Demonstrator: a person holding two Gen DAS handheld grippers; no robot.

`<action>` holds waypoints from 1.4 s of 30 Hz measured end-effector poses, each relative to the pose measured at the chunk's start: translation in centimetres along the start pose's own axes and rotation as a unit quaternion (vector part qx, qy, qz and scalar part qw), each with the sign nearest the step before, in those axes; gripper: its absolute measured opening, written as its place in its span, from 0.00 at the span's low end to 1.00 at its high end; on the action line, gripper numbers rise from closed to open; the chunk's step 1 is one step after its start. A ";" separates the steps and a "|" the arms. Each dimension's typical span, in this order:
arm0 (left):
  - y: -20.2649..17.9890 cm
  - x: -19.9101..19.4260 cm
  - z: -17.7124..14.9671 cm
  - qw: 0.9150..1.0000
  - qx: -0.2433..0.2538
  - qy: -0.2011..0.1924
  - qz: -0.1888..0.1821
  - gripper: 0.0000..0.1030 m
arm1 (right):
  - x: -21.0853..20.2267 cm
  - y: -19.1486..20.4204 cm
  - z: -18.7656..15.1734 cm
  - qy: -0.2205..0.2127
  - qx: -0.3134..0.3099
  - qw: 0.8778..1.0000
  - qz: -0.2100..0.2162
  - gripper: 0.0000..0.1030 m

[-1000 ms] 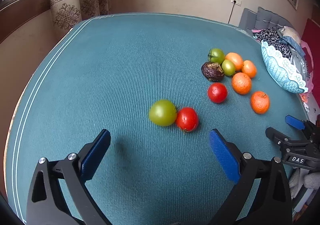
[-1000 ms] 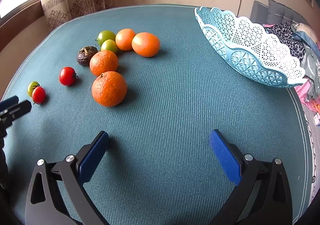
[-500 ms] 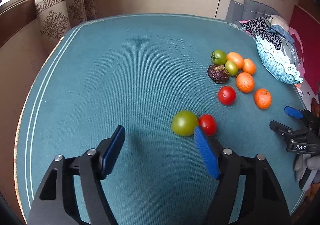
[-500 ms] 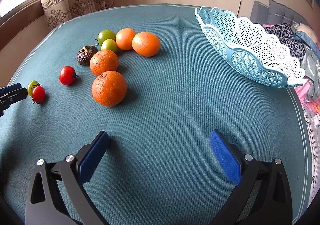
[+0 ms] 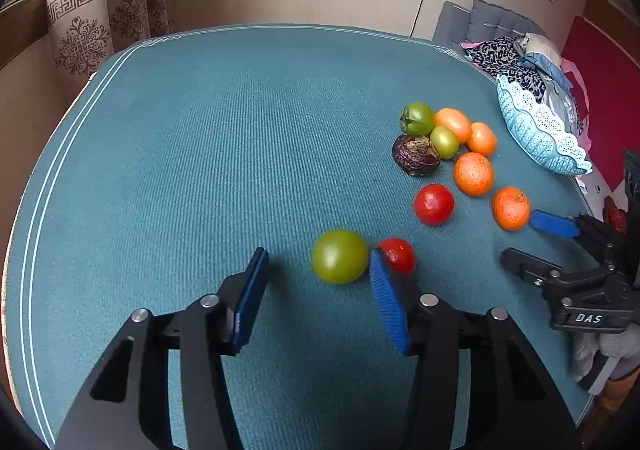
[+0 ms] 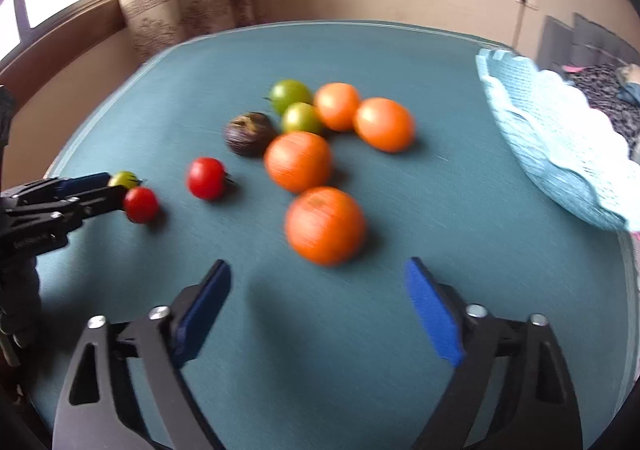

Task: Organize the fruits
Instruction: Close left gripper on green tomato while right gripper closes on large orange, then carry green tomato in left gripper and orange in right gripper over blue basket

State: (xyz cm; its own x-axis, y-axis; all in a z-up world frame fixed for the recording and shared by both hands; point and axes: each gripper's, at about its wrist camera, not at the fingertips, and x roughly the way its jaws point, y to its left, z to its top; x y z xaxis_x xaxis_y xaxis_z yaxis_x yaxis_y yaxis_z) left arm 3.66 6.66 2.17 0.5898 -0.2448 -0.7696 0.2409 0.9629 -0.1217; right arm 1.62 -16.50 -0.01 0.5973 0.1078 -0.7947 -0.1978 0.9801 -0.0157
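The left gripper (image 5: 316, 280) is half open around the green tomato (image 5: 339, 256), with the red tomato (image 5: 397, 255) touching at its 3 o'clock, so close slowly on green only, while the wide right gripper (image 6: 318, 286) faces the orange (image 6: 325, 225).

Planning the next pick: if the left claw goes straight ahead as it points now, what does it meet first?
Probably the green tomato, lying just ahead between the open left claw fingers, nearer the right one; the small red tomato sits just outside that finger.
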 end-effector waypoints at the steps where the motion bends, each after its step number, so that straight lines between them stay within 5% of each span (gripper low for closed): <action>1: 0.0 0.1 0.1 1.000 -0.002 0.000 -0.002 0.45 | 0.4 0.2 0.4 0.001 -0.002 1.000 0.012 0.72; 7: -0.9 0.9 0.3 0.999 -0.025 0.014 -0.015 0.30 | 0.7 -0.2 1.3 -0.014 -0.001 0.999 0.031 0.58; 14: -2.0 0.7 0.0 0.999 -0.044 0.006 0.019 0.29 | 0.4 -2.1 1.0 -0.023 0.007 0.999 0.048 0.37; 21: -3.2 -1.1 -0.4 0.997 -0.057 -0.007 0.052 0.29 | -0.7 -3.6 0.2 -0.032 0.016 0.996 0.077 0.37; 29: -6.5 -3.9 1.5 0.996 -0.029 -0.038 0.070 0.29 | -5.9 -8.0 -0.2 -0.097 0.047 0.990 0.088 0.37; 42: -15.2 -3.5 5.0 0.998 0.034 -0.054 0.022 0.29 | -10.3 -16.6 1.2 -0.167 0.126 0.978 -0.010 0.37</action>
State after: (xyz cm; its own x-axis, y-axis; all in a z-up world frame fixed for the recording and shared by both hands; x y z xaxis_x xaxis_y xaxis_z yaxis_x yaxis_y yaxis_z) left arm 1.81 -7.72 9.83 0.6803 -0.2167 -0.7002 0.2628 0.9639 -0.0431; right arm -0.39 -33.66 9.17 0.8280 0.0944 -0.5527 -0.0102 0.9881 0.1536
